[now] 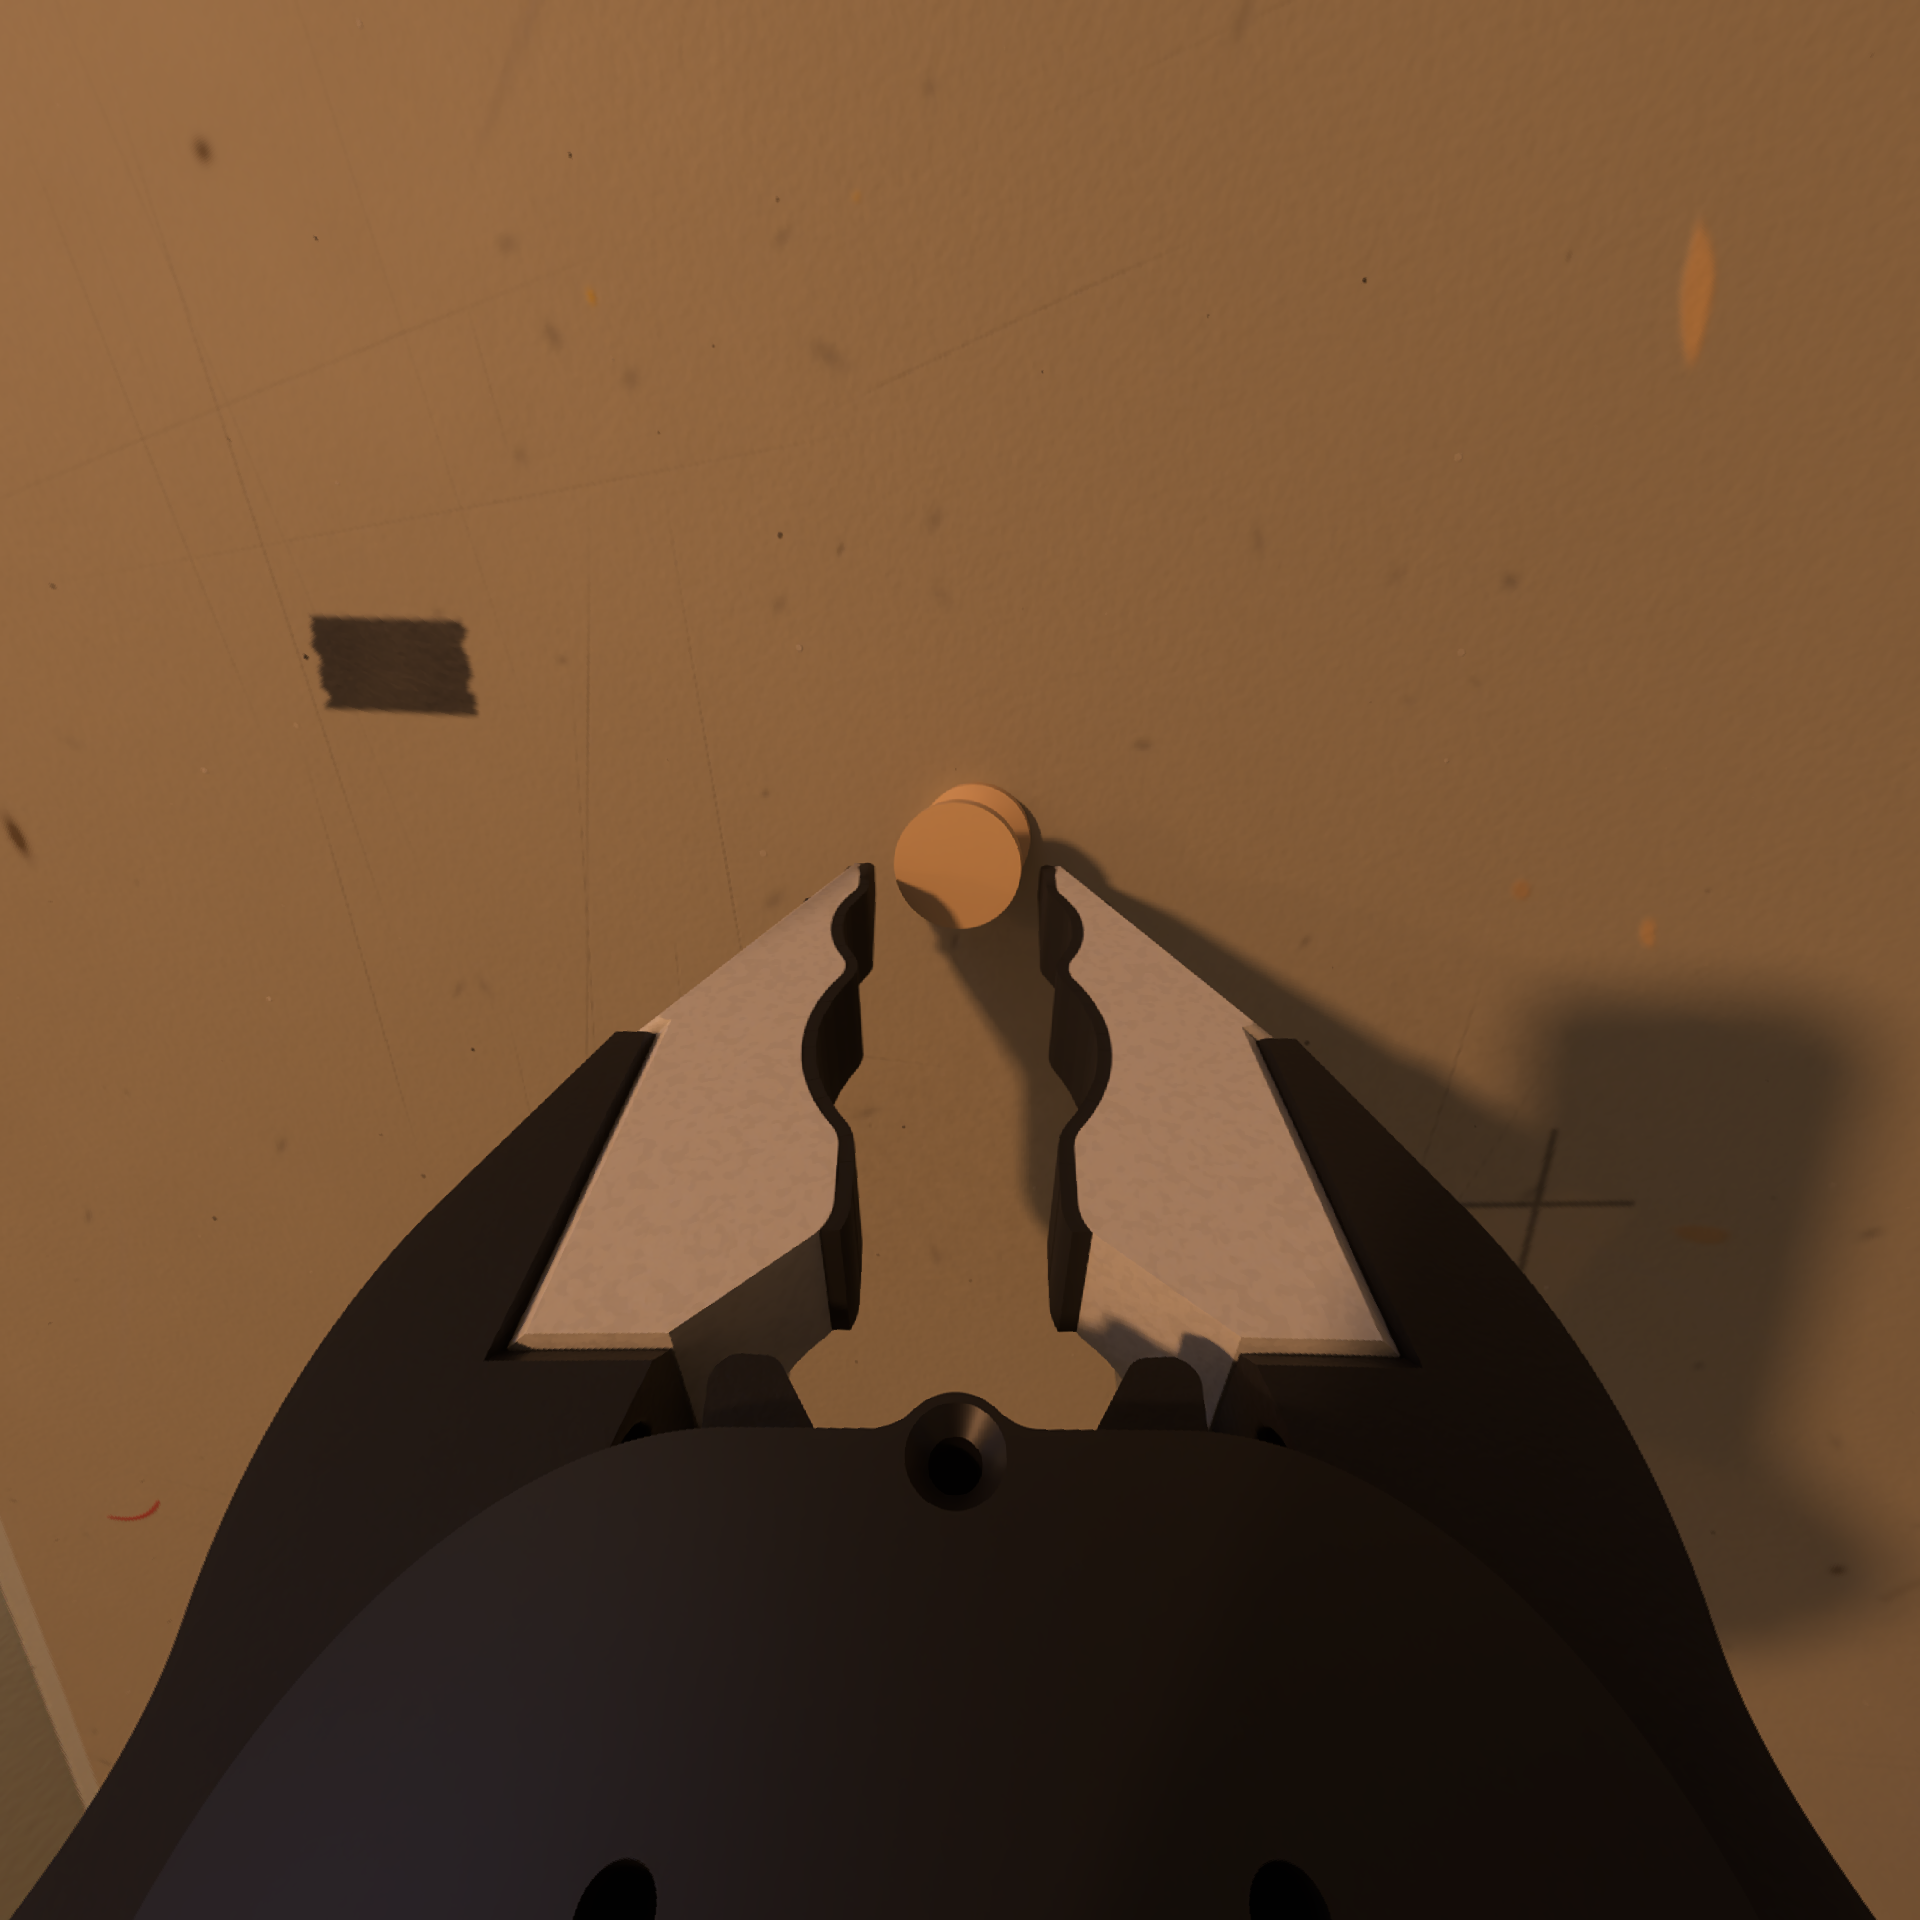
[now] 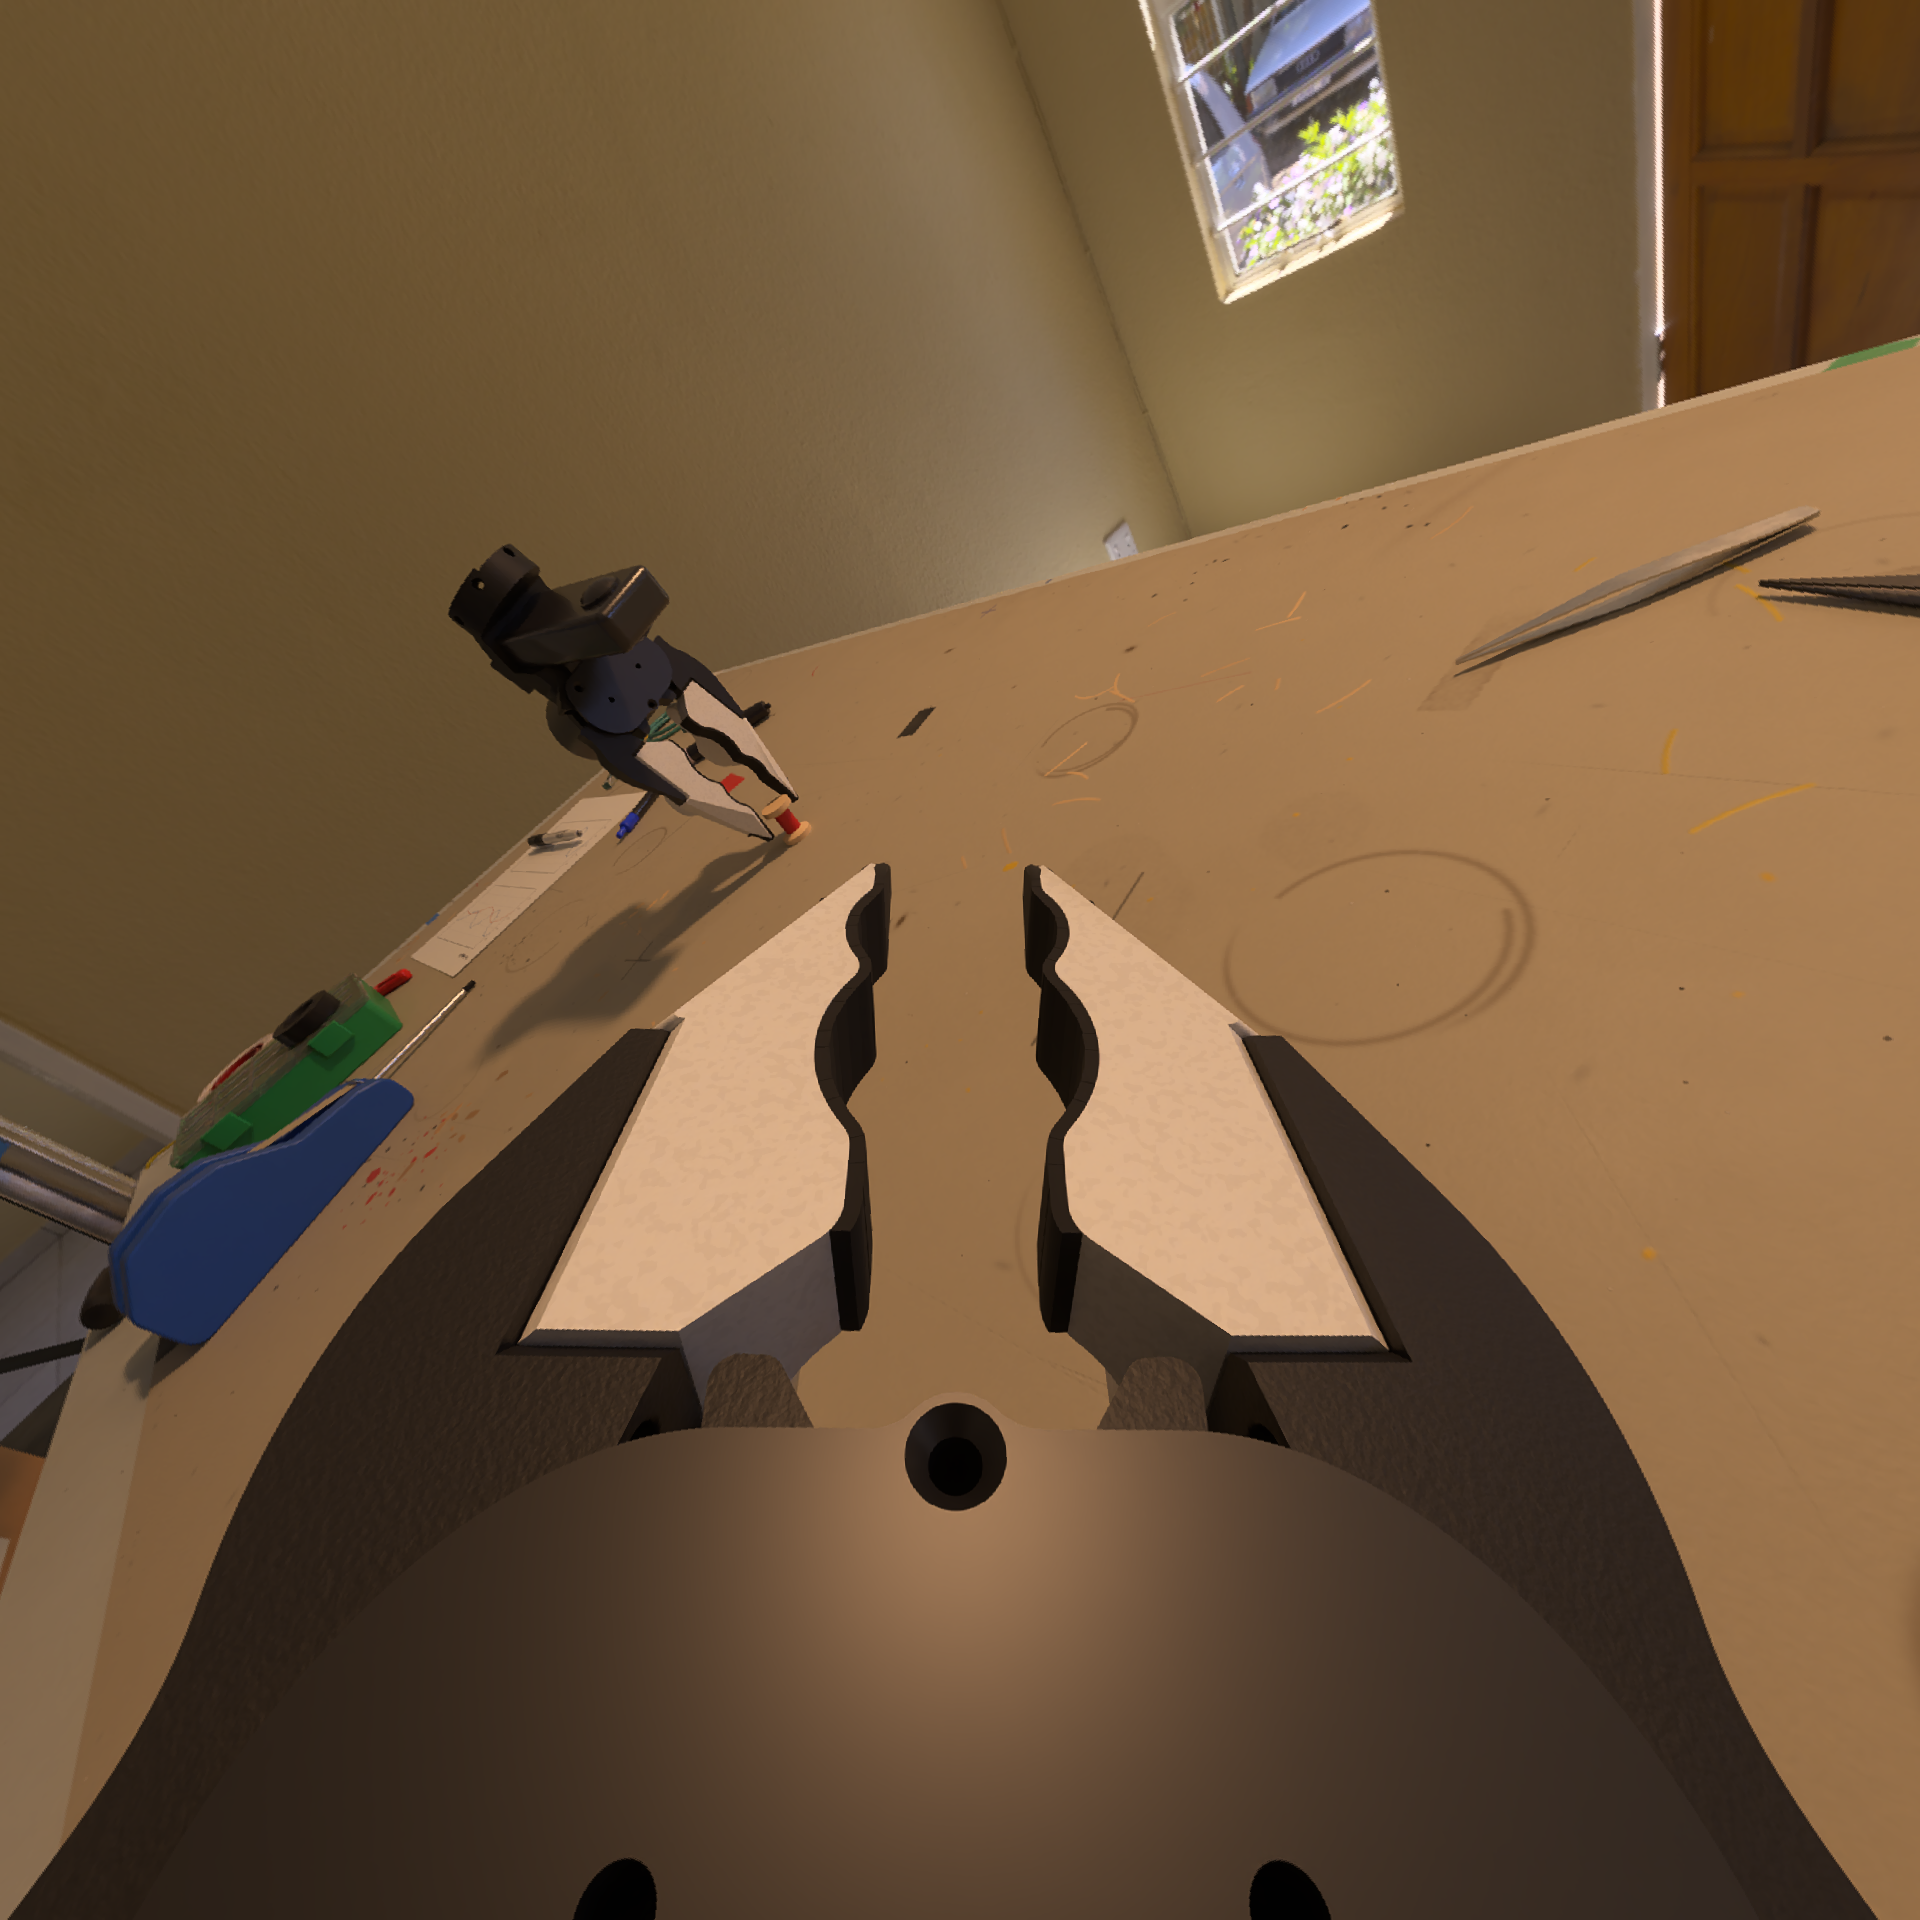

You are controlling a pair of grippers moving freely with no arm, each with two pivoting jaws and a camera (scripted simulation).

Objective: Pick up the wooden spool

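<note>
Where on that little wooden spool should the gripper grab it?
Probably across the narrow waist of the wooden spool, between its two round end discs. It lies on its side on the table, so the open left hand-held gripper can straddle it from above.

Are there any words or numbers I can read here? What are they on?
No words or numbers can be read here.
The white paper near the table's edge has faint marks, too small to read.
The table shows only scribbles and stains, no letters.
The wooden spool is plain.
</note>
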